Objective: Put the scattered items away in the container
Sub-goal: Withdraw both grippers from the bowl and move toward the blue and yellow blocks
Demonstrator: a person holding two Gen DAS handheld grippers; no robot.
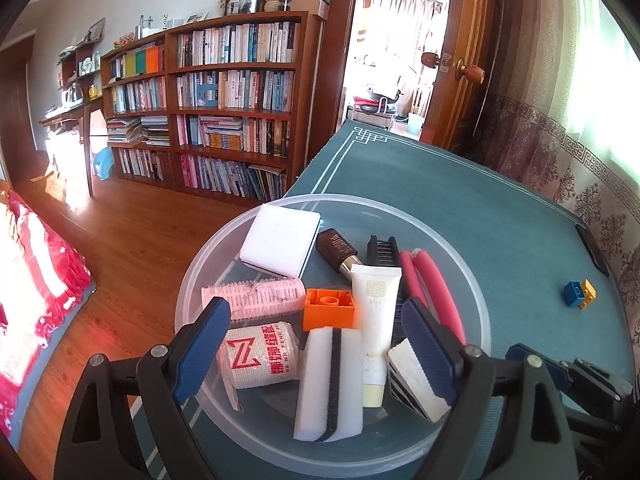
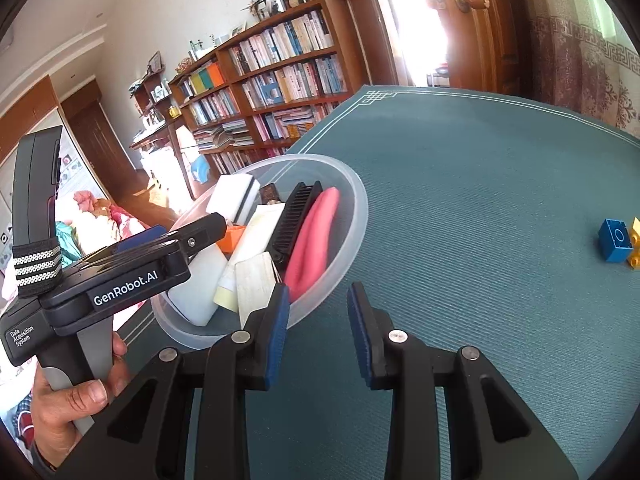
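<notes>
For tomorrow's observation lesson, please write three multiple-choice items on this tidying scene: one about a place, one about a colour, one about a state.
1. Where do the blue and yellow toy bricks lie?
A. in the clear bowl
B. on the green table mat, apart from the bowl
C. on the wooden floor

2. What colour is the toy brick inside the clear bowl?
A. orange
B. green
C. purple

3. How does the right hand-held gripper stand?
A. shut on a sponge
B. shut on the black comb
C. open, holding nothing

Answers:
1 B: both views show the bricks on the green table mat, well to the right of the bowl.
2 A: the left wrist view shows an orange brick beside the white tube.
3 C: its fingers are spread with only mat between them.
</notes>
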